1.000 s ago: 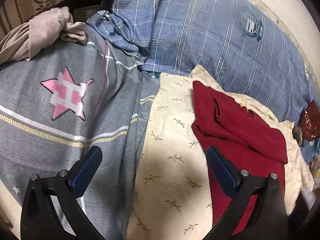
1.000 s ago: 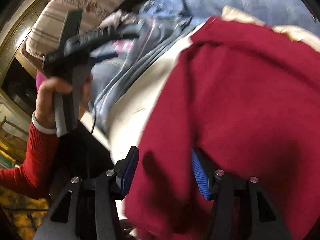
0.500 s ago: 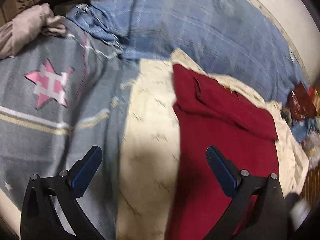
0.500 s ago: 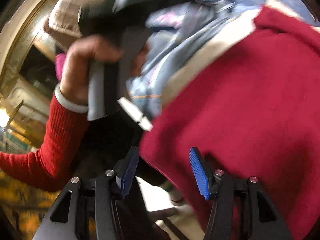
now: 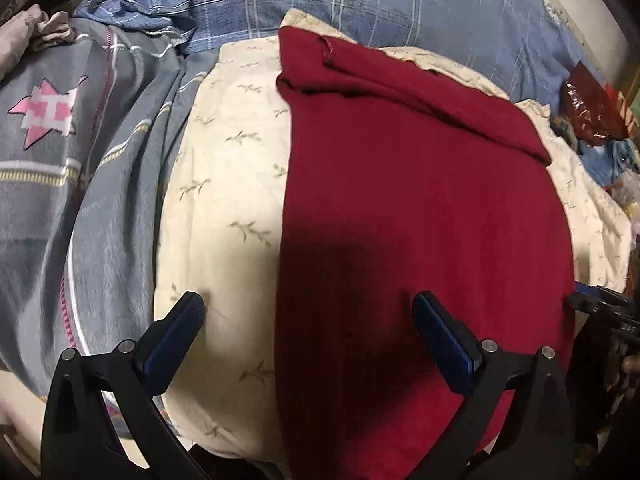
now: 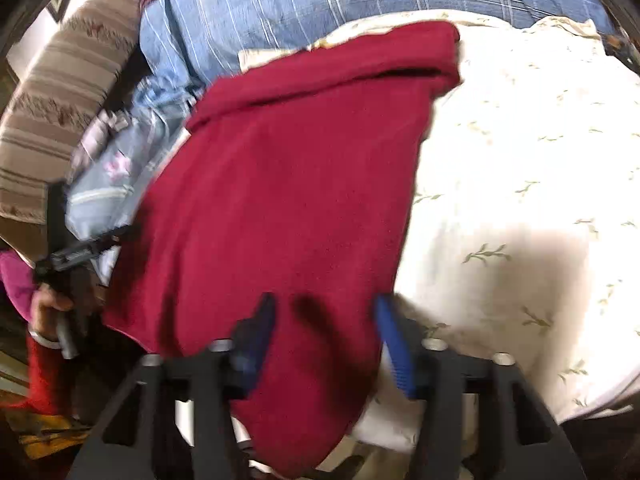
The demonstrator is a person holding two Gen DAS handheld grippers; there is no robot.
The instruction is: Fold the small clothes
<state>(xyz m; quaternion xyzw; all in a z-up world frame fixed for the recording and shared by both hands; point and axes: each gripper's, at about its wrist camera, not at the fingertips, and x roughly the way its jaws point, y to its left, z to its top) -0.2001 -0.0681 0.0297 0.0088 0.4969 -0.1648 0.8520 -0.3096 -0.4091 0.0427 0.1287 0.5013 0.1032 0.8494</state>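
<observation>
Both views: red garment (image 5: 420,200); only right shows striped cushion (image 6: 68,92).

Location: a home bedroom. A bed fills the frame, covered by a cream leaf-print quilt (image 5: 224,200), a grey duvet with pink star (image 5: 44,108) at left, and a blue plaid blanket (image 5: 400,4) at top.

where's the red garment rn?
The red garment lies spread on the cream leaf-print quilt, below the blue plaid bedding. The left claw is open over its left edge; its near end hangs off the bed.
</observation>
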